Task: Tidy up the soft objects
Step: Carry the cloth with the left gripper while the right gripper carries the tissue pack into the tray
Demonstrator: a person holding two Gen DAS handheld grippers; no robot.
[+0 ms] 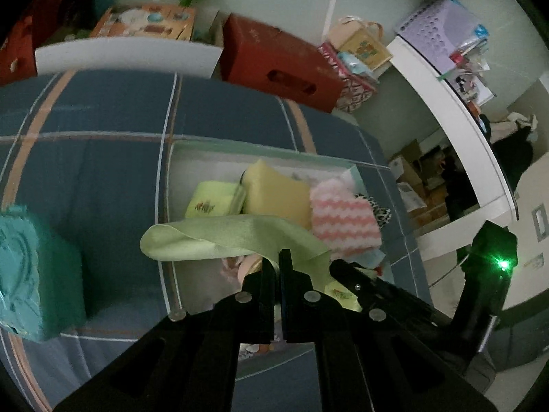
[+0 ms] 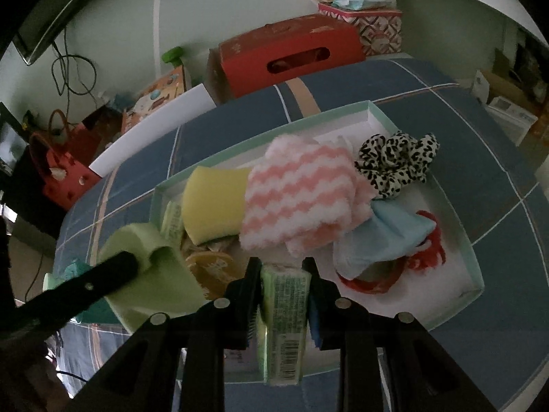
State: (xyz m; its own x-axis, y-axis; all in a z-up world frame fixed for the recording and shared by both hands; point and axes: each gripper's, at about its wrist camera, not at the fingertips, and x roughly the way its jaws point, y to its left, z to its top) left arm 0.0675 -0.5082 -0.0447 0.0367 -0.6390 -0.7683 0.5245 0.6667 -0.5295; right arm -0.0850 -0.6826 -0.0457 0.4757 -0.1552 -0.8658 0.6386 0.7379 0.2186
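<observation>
The left gripper [image 1: 279,267] is pressed together on a pale green cloth [image 1: 233,237], which drapes from its tips over the near-left part of the box [image 1: 267,152]. The right gripper [image 2: 281,267] pinches a green packet [image 2: 284,309] upright between its pads, its barcode end hanging below them, over the near edge of the same box [image 2: 475,264].

The box lies on a blue plaid bed [image 1: 89,171] and already holds soft things: a yellow sponge [image 2: 212,202] toward its left edge, a pink-and-white cloth [image 2: 298,199] in the middle, a spotted scrunchie [image 2: 398,161] near the far right corner, a light blue cloth [image 2: 387,240] and a red band [image 2: 429,250] near the right edge. A teal sponge [image 1: 37,274] sits on the bed outside, left of the box.

The step in hand looks like the drop-off: both items are carried over the box and not yet released. Next, each gripper probably needs to lower into a free gap, the near-left for the cloth, and open. The limp cloth may catch on the rim.
</observation>
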